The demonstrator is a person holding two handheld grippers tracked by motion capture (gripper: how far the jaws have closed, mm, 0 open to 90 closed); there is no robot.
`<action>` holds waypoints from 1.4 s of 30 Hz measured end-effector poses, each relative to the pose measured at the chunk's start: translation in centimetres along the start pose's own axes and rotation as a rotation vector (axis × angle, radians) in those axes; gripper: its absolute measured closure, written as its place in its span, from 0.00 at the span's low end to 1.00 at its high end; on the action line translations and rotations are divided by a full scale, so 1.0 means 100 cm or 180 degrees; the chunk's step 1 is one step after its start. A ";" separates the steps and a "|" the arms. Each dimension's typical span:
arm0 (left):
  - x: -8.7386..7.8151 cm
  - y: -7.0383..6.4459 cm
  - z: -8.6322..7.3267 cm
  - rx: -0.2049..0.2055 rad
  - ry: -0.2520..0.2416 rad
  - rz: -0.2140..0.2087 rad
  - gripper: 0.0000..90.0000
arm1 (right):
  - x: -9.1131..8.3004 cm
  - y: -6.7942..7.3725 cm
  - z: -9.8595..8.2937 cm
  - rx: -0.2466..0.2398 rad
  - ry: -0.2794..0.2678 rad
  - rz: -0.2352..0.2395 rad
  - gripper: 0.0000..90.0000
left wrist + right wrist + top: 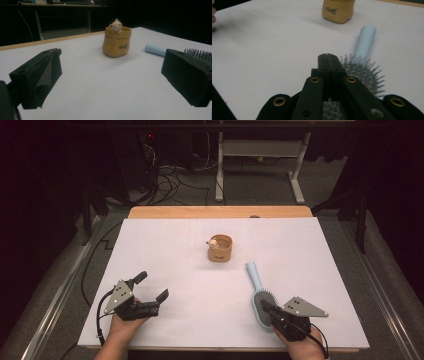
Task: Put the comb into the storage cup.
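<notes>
A light-blue hairbrush (257, 287) lies on the white table cover (165, 245), bristles up, handle pointing toward a tan pot (220, 248) with a small pale figure on its rim. My right gripper (264, 305) hovers over the brush head, jaws shut together with nothing seen between them. In the right gripper view its tips (328, 58) sit just above the bristles (364, 72); the handle (365, 41) and pot (338, 11) lie beyond. My left gripper (152, 286) rests at the near left, open and empty. Its view (112, 82) shows the pot (116, 42) and the brush handle (155, 48).
A strip of wooden tabletop (220, 212) shows past the cover's far edge. Beyond it stand a white desk frame (260, 150) and floor cables (170, 182). Broad bare cover lies between the two grippers and around the pot.
</notes>
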State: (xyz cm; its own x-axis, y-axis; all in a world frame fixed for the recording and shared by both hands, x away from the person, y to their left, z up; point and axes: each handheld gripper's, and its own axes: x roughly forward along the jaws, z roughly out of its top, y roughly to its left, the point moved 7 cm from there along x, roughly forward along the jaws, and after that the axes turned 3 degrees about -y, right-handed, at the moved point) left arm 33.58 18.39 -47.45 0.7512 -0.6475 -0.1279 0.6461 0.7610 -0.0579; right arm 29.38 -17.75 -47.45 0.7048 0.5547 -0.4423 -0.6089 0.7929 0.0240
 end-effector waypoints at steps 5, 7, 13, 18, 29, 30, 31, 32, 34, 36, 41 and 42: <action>-0.001 0.001 0.000 0.0004 -0.0004 0.0003 0.05 | 0.007 0.020 -0.007 -0.0105 0.0167 0.0082 1.00; -0.001 0.001 0.000 0.0000 -0.0004 0.0000 0.05 | 0.009 0.025 -0.011 -0.0146 0.0231 0.0105 1.00; -0.002 0.001 0.002 -0.0009 -0.0029 0.0002 0.05 | 0.014 0.032 -0.023 -0.0203 0.0464 0.0091 1.00; -0.003 0.002 0.002 -0.0020 -0.0043 0.0004 0.05 | 0.016 0.033 -0.032 -0.0239 0.0606 0.0052 1.00; -0.003 0.002 0.003 -0.0023 -0.0060 0.0003 0.05 | 0.014 0.023 -0.041 -0.0235 0.0748 -0.0074 1.00; -0.003 0.002 0.003 -0.0024 -0.0059 0.0005 0.05 | 0.014 0.022 -0.042 -0.0234 0.0755 -0.0084 1.00; -0.003 0.002 0.003 -0.0026 -0.0063 0.0006 0.05 | 0.013 0.021 -0.042 -0.0232 0.0756 -0.0088 1.00; -0.003 0.002 0.003 -0.0027 -0.0066 0.0005 0.05 | 0.013 0.020 -0.042 -0.0229 0.0757 -0.0096 1.00; -0.003 0.002 0.003 -0.0028 -0.0066 0.0003 0.05 | 0.012 0.017 -0.043 -0.0208 0.0754 -0.0114 1.00; -0.003 0.003 0.003 -0.0016 -0.0056 0.0000 0.05 | 0.009 0.011 -0.043 -0.0184 0.0755 -0.0158 1.00; -0.002 0.002 0.003 -0.0018 -0.0056 -0.0006 0.05 | 0.008 0.002 -0.043 -0.0179 0.0748 -0.0225 1.00; -0.002 0.002 0.003 -0.0017 -0.0059 -0.0007 0.05 | 0.008 0.000 -0.044 -0.0161 0.0756 -0.0235 1.00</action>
State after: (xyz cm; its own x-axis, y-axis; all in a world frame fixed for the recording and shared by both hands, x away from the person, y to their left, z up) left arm 33.59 18.71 -47.15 0.7523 -0.6497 -0.1093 0.6470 0.7599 -0.0635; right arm 28.37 -18.44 -51.72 0.6465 0.4161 -0.6395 -0.5805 0.8121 -0.0584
